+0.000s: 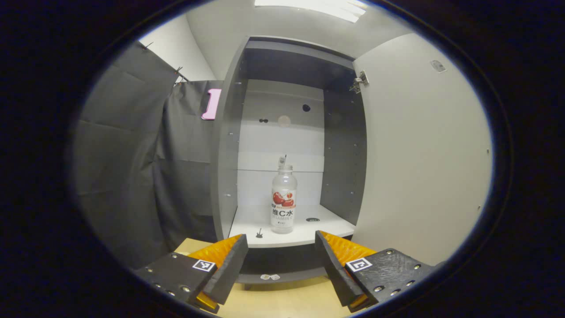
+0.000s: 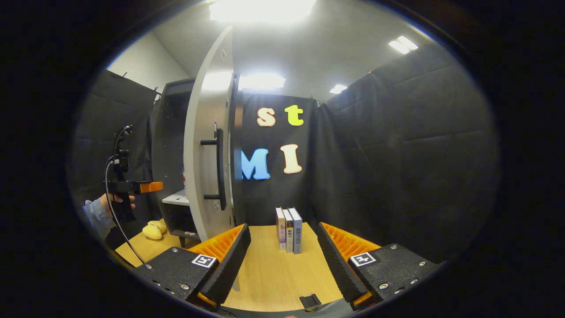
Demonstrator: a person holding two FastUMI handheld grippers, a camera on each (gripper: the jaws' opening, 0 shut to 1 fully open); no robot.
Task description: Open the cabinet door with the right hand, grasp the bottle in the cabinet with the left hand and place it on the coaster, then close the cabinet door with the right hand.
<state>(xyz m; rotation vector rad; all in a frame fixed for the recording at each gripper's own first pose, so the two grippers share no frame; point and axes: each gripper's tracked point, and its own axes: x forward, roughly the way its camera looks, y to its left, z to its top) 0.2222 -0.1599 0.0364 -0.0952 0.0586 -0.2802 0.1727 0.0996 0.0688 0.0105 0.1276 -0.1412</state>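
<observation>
You're seeing the bottle (image 1: 283,198) standing upright, cap up (clear plastic, red-white label); left gripper (image 1: 281,247) and right gripper (image 2: 283,240) are both gaping, holding nothing.

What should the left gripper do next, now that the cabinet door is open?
Probably ease the left gripper straight forward toward the clear plastic bottle with the red label. The white cabinet door is swung wide, the bottle stands upright on the white shelf, and the jaws are open, centred on it and short of it.
</observation>
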